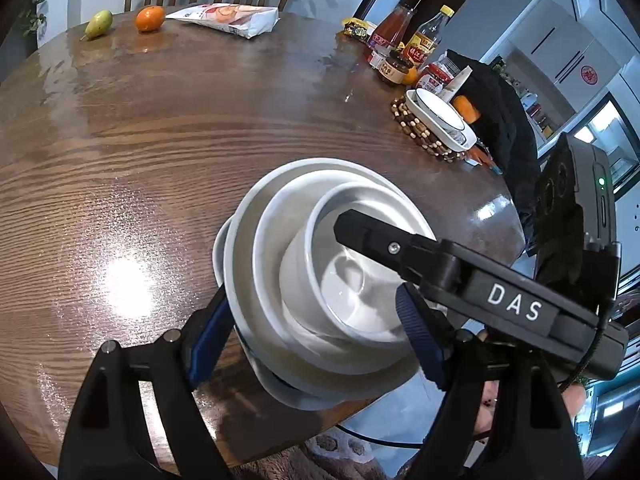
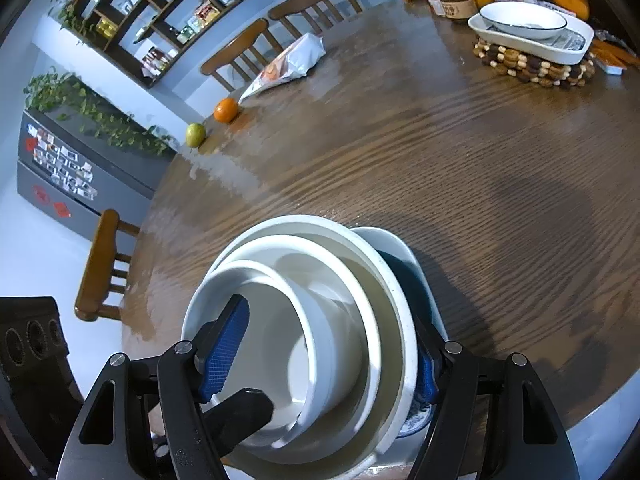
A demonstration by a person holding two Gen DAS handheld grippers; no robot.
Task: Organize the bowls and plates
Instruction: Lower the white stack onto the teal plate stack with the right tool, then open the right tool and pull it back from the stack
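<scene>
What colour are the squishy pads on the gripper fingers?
Blue, with a fine ribbed texture. The right wrist view shows it best, on the pad inside the bowls.

Table [image 1: 160, 128] glossy grained wood. Nested bowls [image 1: 280, 240] smooth glazed white, probably ceramic. Trivet [image 2: 532, 66] wooden beads.

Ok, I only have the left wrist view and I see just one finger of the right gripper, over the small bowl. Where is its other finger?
Observer: The right gripper has its other finger outside the big bowl, above the plate.
Operator: Is it squeezing the bowls?
Observer: It doesn't look so. Its inner pad stands clear of the small bowl's wall.
Operator: Anything beside the table there?
Observer: A wooden chair stands close to the table's edge, left of the stack.
</scene>
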